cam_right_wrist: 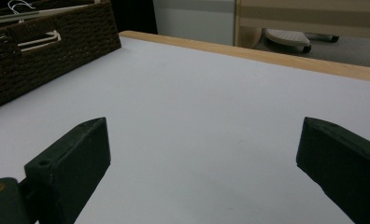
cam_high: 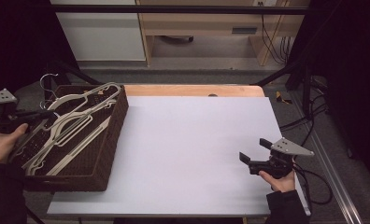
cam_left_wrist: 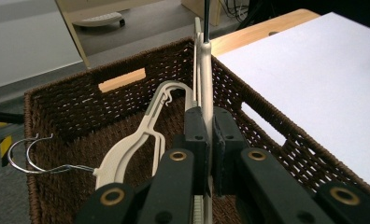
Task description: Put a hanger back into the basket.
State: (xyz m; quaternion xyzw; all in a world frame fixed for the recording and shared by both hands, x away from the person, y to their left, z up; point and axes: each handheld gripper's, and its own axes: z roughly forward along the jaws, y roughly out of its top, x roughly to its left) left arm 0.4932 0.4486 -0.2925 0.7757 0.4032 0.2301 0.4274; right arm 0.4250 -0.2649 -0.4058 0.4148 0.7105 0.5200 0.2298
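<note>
A brown wicker basket (cam_high: 119,119) (cam_left_wrist: 80,81) (cam_right_wrist: 57,51) stands on the table's left end and holds several cream plastic hangers (cam_high: 75,126) with wire hooks (cam_high: 46,81) (cam_left_wrist: 19,156). My left gripper (cam_high: 42,114) (cam_left_wrist: 206,121) reaches over the basket from the left. It is shut on the thin edge of one cream hanger (cam_left_wrist: 204,79), which stands upright between the pads. Another hanger (cam_left_wrist: 136,140) lies lower in the basket beside it. Low over the table's right side, my right gripper (cam_high: 254,150) (cam_right_wrist: 202,140) stands open with nothing between its fingers.
A white sheet (cam_high: 192,140) (cam_right_wrist: 211,93) covers the tabletop, with a wooden strip (cam_high: 192,89) along the far edge. Cables (cam_high: 314,121) trail off the right side, and a cabinet and shelving stand on the floor beyond the table.
</note>
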